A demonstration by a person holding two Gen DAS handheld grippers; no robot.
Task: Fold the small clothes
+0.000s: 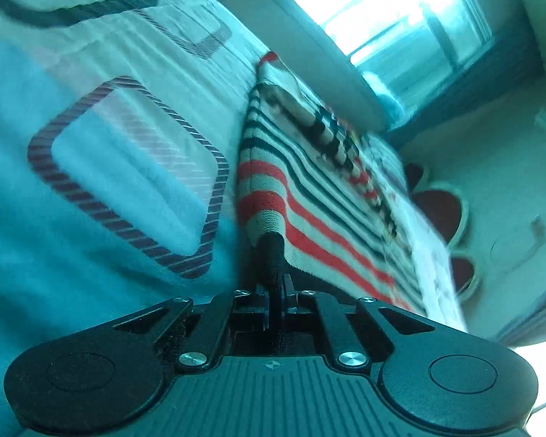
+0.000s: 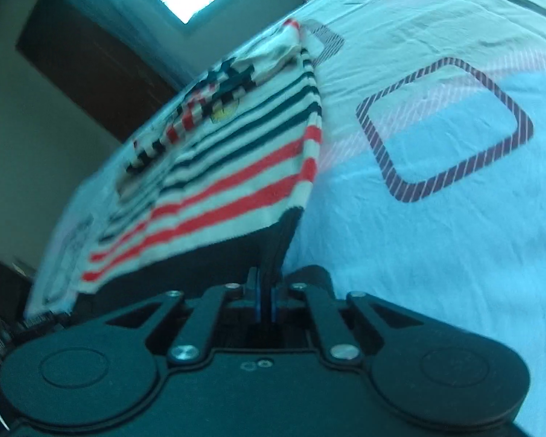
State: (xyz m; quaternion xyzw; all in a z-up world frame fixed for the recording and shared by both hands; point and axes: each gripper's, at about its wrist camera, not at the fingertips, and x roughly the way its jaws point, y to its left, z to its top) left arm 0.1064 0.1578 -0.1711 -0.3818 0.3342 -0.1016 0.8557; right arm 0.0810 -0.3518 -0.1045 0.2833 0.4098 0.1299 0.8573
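Left gripper (image 1: 272,244) and right gripper (image 2: 291,218), each pinching a hem corner of the red-and-navy striped knit garment (image 1: 309,196); red slippers (image 1: 442,211) appear only in the left view, yellow chest badge (image 2: 222,113) only in the right.

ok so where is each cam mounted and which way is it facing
left wrist: on the left gripper, looking along its shut fingers at the striped garment and bedsheet.
right wrist: on the right gripper, fingers shut on the same garment, bedsheet to its right.
shared: garment, bedsheet, a bright window.
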